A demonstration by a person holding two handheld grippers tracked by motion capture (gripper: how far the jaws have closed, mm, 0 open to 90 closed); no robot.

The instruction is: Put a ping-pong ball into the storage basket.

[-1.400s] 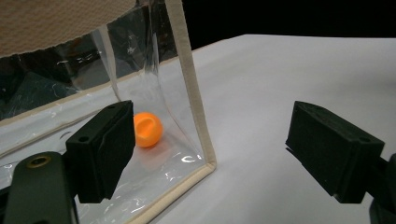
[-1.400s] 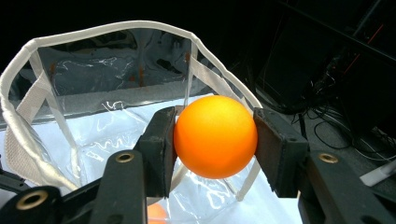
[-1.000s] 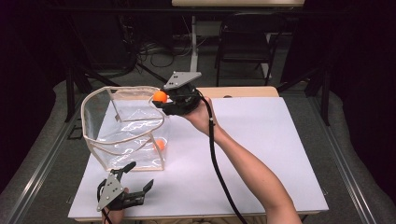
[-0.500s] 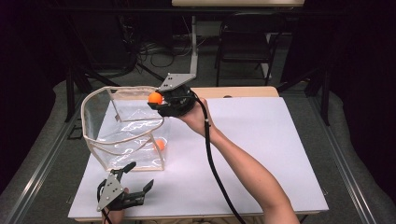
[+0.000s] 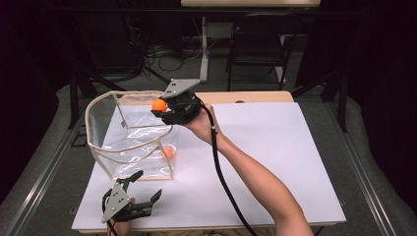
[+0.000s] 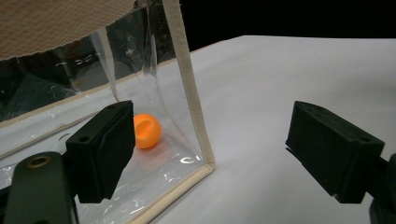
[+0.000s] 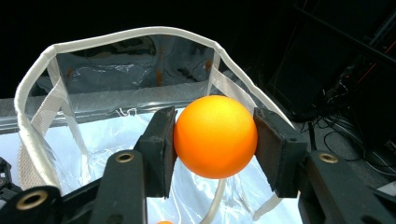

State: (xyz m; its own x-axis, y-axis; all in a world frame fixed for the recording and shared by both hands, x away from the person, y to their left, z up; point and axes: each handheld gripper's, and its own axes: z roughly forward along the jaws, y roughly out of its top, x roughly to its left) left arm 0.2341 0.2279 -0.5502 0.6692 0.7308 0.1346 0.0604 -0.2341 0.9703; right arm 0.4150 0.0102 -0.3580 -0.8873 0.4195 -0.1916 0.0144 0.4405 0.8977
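My right gripper (image 5: 158,107) is shut on an orange ball (image 5: 158,104) and holds it over the right rim of a clear plastic bag (image 5: 129,142) with a cream trim. In the right gripper view the ball (image 7: 215,136) sits squeezed between both pads (image 7: 159,150), above the open mouth of the bag (image 7: 130,35). A second orange ball (image 5: 168,152) lies inside the bag at its right corner, and the left gripper view shows that ball (image 6: 146,131) through the clear wall. My left gripper (image 5: 147,187) rests open on the table in front of the bag, nothing between its jaws.
The white tabletop (image 5: 275,147) stretches wide to the right of the bag. A black cable (image 5: 223,172) trails from the right gripper along the forearm. Beyond the table's far edge stand a dark chair (image 5: 255,49) and a stand with cables on the floor.
The right gripper has carried the orange ball a little to the left, from beside the bag's right rim to over its opening. The left gripper has stayed in place.
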